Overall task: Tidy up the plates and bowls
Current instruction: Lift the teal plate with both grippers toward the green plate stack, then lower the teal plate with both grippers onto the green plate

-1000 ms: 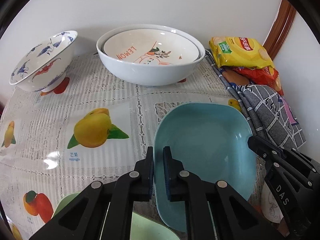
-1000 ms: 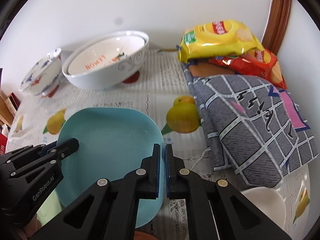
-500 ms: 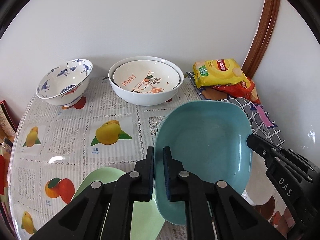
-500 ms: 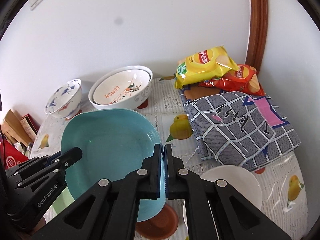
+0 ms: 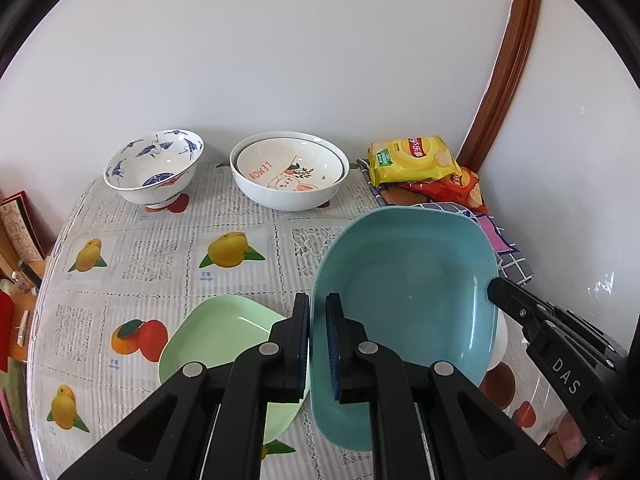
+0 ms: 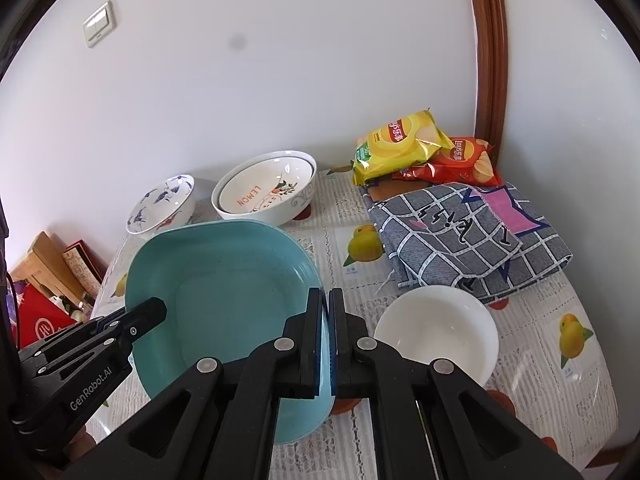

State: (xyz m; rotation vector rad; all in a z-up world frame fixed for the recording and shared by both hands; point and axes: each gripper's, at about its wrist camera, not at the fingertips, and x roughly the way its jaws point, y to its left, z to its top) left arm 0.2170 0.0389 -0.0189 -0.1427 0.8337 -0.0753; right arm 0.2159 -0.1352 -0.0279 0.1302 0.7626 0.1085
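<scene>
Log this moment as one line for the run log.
left gripper: shut on blue plate | right gripper: shut on blue plate | plate above table | green plate below

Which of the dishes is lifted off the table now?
The blue square dish. The left tool and the right tool each clamp a rim. The green dish and white bowl rest on the table.

A home dining corner, probably: a desk under a fruit-print tablecloth, crisp packets, a folded cloth, a wall switch, wooden door trim.
</scene>
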